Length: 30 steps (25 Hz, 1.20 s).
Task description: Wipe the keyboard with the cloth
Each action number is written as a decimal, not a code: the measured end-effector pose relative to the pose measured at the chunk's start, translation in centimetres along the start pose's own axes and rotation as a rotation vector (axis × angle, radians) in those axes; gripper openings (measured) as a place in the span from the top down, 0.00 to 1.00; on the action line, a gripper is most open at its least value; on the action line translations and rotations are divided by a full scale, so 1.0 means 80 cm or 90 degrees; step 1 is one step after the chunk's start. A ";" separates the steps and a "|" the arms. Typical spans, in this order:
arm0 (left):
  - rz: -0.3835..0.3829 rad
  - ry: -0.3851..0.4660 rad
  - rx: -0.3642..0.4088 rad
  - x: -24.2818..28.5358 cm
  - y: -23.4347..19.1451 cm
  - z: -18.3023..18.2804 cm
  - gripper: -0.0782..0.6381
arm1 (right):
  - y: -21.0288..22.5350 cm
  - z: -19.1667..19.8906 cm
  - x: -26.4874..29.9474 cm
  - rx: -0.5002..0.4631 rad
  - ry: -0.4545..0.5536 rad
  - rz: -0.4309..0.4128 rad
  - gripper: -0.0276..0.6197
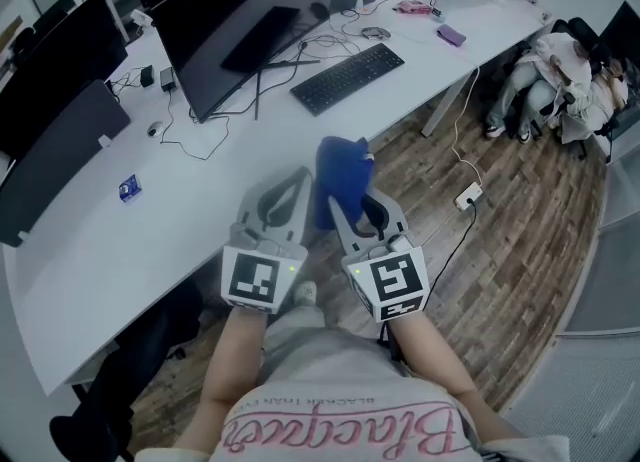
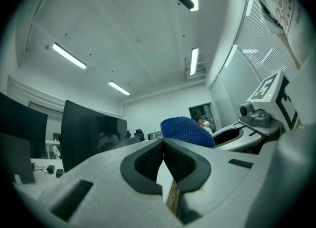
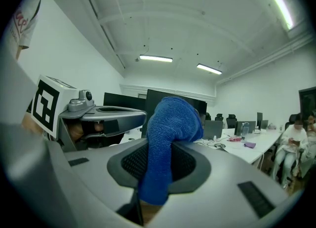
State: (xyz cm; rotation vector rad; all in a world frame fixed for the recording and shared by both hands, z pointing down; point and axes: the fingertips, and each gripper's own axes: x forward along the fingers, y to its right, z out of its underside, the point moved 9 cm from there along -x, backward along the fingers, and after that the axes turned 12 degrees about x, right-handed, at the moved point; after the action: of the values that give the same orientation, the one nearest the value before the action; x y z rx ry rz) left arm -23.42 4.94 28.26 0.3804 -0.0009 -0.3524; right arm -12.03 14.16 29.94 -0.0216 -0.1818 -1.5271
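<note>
A black keyboard point(image 1: 348, 76) lies on the white desk point(image 1: 150, 210), far ahead of both grippers, in front of a large dark monitor point(image 1: 240, 20). My right gripper point(image 1: 345, 212) is shut on a blue cloth point(image 1: 340, 178), which folds over above its jaws; the cloth point(image 3: 165, 143) fills the middle of the right gripper view. My left gripper point(image 1: 292, 200) hangs beside it at the desk's near edge, its pads point(image 2: 174, 162) pressed together with nothing between them. The cloth point(image 2: 185, 129) shows past the left gripper's jaws.
More monitors point(image 1: 60, 100) line the desk's left side, with cables point(image 1: 190, 135) and small items among them. A purple object point(image 1: 451, 35) lies at the far end. A power strip point(image 1: 468, 196) lies on the wooden floor to the right. A person point(image 1: 545, 85) sits far right.
</note>
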 end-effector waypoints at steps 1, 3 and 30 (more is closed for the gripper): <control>0.006 0.002 -0.001 0.011 -0.006 0.003 0.88 | 0.007 -0.002 0.009 0.000 -0.001 0.006 0.82; 0.017 0.006 -0.003 0.031 -0.018 0.011 0.88 | 0.018 -0.003 0.027 0.001 -0.003 0.018 0.82; 0.085 0.014 -0.036 0.162 -0.098 0.078 0.88 | 0.092 -0.006 0.150 0.006 -0.019 0.093 0.82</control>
State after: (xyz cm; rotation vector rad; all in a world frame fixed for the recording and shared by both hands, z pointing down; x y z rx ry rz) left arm -14.30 -8.53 30.35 0.3271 0.0053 -0.2154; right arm -4.26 2.53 31.75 -0.0491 -0.2076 -1.3808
